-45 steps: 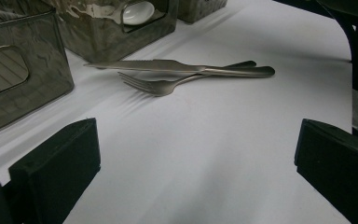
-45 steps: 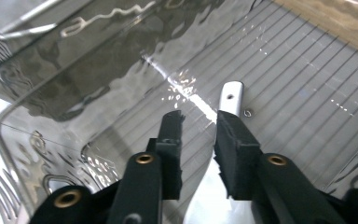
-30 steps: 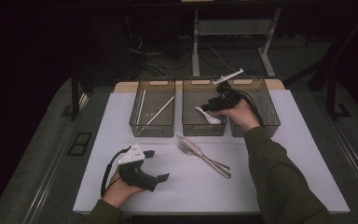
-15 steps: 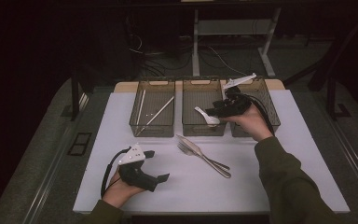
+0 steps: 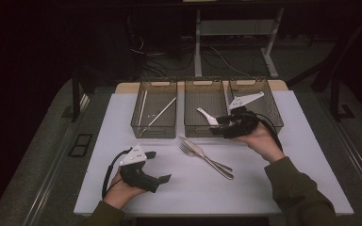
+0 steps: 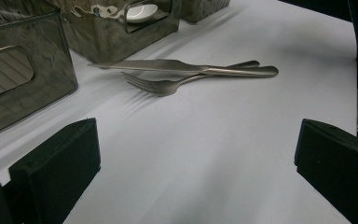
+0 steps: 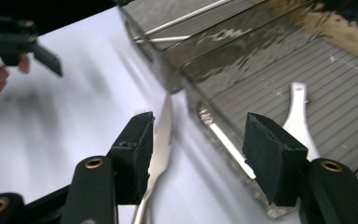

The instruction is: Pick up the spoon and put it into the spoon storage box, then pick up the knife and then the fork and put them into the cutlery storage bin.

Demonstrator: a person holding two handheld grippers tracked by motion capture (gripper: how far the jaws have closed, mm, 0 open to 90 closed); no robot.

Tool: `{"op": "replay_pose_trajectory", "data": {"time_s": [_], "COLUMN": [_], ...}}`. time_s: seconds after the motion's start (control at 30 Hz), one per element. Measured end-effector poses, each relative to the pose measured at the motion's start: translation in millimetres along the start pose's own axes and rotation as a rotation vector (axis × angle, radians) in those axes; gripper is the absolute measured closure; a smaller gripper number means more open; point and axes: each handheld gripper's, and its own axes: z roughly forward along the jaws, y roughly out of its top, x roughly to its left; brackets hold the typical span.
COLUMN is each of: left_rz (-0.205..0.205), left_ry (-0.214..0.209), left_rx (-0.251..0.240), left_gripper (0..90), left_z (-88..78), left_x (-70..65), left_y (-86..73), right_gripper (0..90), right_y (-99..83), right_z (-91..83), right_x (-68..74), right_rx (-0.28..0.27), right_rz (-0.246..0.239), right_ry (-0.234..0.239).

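The white tabletop point(image 5: 283, 188) carried three transparent grey bins in a row at its far side. The left bin point(image 5: 154, 109) held thin metal sticks, the middle bin point(image 5: 206, 110) held a white spoon point(image 5: 207, 116), and the right bin point(image 5: 259, 101) stood just beside it. In front of the middle bin a table knife point(image 5: 195, 147) and a fork point(image 5: 202, 157) lay crossed on the tabletop, touching one another. The left tool point(image 5: 156, 165) rested low near the front edge, well apart from the cutlery, with its jaws wide apart and nothing between them. The right tool point(image 5: 218, 126) hovered at the front wall of the middle bin, near the spoon. Its jaws had just been opening and gripped nothing; in the right gripper view the knife blade point(image 7: 161, 140) showed on the tabletop beyond them.
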Motion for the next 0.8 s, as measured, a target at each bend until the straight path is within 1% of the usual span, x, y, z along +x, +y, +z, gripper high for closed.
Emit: {"op": "replay_pose_trajectory", "data": {"time_s": [0.13,0.5,0.63,0.8], "left_rz": [0.000,-0.001,-0.004,-0.002], "left_ry": [0.000,0.009,0.012,0.012], "left_rx": [-0.002,0.001,0.001,0.007], "left_gripper": [0.0,0.0,0.0,0.0], "left_z": [0.7,-2.1,-3.0,-3.0], "left_x": [-0.6,-0.2,1.1,-0.8], "left_y": [-0.2,-2.3,-1.9,-3.1], "right_gripper": [41.6,41.2,41.2,42.3], "right_y": [-9.6,-29.7,-34.6,-40.8], "right_z": [-2.4,-2.0,0.1,6.4], "right_x": [8.1,23.0,27.3,32.1], "right_rx": [-0.005,0.003,0.008,0.023], "right_rz": [-0.005,-0.017,-0.025,-0.044], "right_ry": [0.012,0.041,0.049,0.056]}}
